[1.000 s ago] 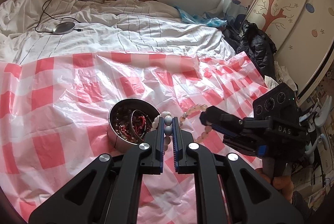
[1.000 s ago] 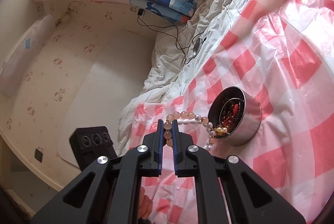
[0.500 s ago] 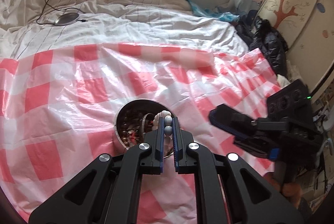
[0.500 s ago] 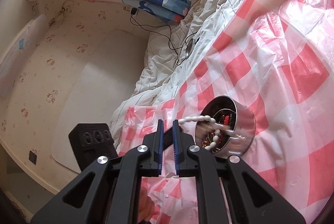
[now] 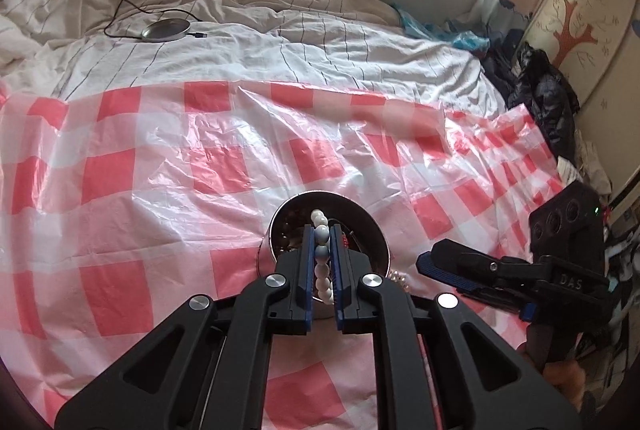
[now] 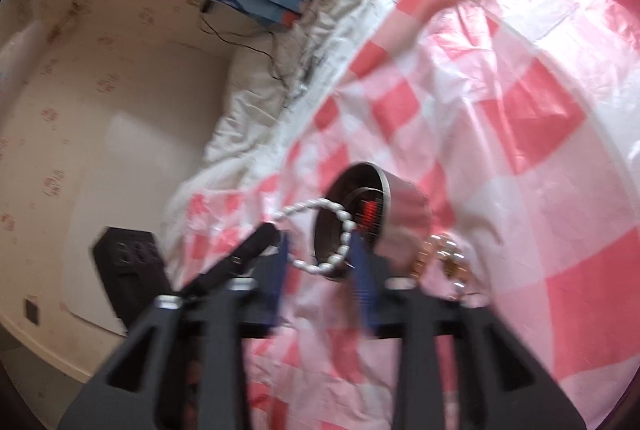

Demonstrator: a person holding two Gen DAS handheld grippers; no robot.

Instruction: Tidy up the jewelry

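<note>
A round metal tin point(image 5: 372, 226) full of jewelry stands on the red-and-white checked sheet point(image 5: 160, 189). My left gripper point(image 5: 322, 242) is shut on a white bead bracelet point(image 5: 321, 254) and holds it over the tin's near rim. In the blurred right wrist view the bracelet point(image 6: 336, 216) hangs as a loop in front of the tin point(image 6: 404, 205). My right gripper point(image 6: 320, 258) is open and empty, just beside the tin; it also shows in the left wrist view point(image 5: 444, 266). A peach bead bracelet point(image 6: 436, 250) lies on the sheet next to the tin.
A white striped duvet point(image 5: 280, 41) covers the far bed, with a round charger and cable point(image 5: 166, 29) on it. Dark clothes point(image 5: 540, 97) lie piled at the right by a wardrobe. The bed edge drops to the floor point(image 6: 120, 149) on the left.
My right gripper let go of the peach bracelet and opened; that bracelet now lies beside the tin. My left gripper carried the white bracelet over the tin.
</note>
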